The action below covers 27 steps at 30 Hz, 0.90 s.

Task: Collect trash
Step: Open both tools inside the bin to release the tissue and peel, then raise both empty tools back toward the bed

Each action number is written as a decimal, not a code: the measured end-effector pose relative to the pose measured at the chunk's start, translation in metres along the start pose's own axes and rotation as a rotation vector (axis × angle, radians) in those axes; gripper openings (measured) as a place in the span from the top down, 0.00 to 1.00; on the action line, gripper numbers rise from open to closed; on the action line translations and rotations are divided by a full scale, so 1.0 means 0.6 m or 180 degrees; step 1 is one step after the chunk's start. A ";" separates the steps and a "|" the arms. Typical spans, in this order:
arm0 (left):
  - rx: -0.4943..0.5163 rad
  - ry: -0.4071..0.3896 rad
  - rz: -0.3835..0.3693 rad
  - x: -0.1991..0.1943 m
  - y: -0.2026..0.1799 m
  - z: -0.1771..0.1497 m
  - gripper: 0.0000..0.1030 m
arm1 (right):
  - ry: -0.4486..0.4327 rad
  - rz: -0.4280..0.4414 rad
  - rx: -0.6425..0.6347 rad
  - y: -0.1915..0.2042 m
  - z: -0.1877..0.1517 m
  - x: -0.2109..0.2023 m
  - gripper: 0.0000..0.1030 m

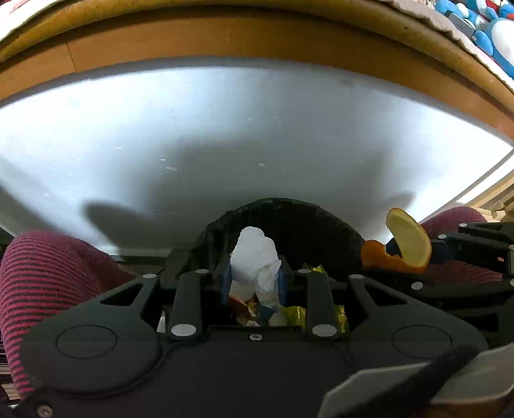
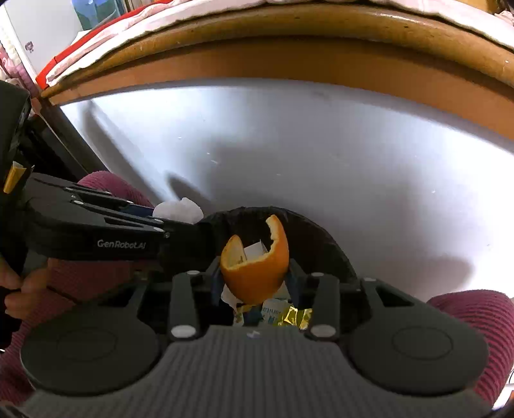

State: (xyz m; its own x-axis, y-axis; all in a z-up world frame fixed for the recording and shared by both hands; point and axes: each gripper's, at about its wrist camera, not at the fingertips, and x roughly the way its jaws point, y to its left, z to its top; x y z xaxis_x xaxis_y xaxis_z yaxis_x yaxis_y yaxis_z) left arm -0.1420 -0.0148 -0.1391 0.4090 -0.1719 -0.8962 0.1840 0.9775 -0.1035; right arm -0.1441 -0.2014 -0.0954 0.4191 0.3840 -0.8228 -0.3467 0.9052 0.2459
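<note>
Both wrist views look down over a black bin (image 1: pixel 282 222) at lower centre. We see the left tool (image 1: pixel 253 276) closed on a crumpled white tissue (image 1: pixel 255 257), held above the bin's mouth. In the right wrist view, the right tool (image 2: pixel 255 279) is closed on a curl of orange peel (image 2: pixel 253 267), also above the bin; the same peel appears at the right edge of the left view, just beside the bin rim. Inside the bin lie 2 kinds of wrapper (image 2: pixel 282 316), gold foil and pale printed paper. Behind the bin spreads a pale grey floor (image 1: pixel 225 128) with small white specks and soft shadows. A wooden bed frame (image 2: pixel 289 61) arcs across the top of each frame, with white bedding (image 2: pixel 106 35) above it at upper left. Blue plush toys (image 1: pixel 491 29) fill the upper right corner of the left view. Knees in maroon striped trousers (image 1: pixel 48 279) flank the bin.
</note>
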 end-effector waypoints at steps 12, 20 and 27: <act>-0.0002 -0.0035 0.0025 0.002 -0.007 0.002 0.44 | 0.0006 0.0022 -0.0029 -0.001 0.005 0.004 0.32; 0.0013 -0.0083 0.0068 -0.010 -0.008 0.010 0.38 | -0.0070 0.0012 -0.0043 0.002 0.006 -0.010 0.30; 0.0083 -0.0352 0.0074 -0.059 -0.013 0.027 0.37 | -0.0383 0.0099 -0.0077 -0.002 0.035 -0.061 0.27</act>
State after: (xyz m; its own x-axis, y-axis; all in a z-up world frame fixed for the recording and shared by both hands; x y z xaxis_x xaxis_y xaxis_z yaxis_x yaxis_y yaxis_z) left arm -0.1432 -0.0181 -0.0995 0.5094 -0.1630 -0.8449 0.1960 0.9781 -0.0705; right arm -0.1416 -0.2127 -0.0547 0.5050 0.4321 -0.7472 -0.3805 0.8884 0.2566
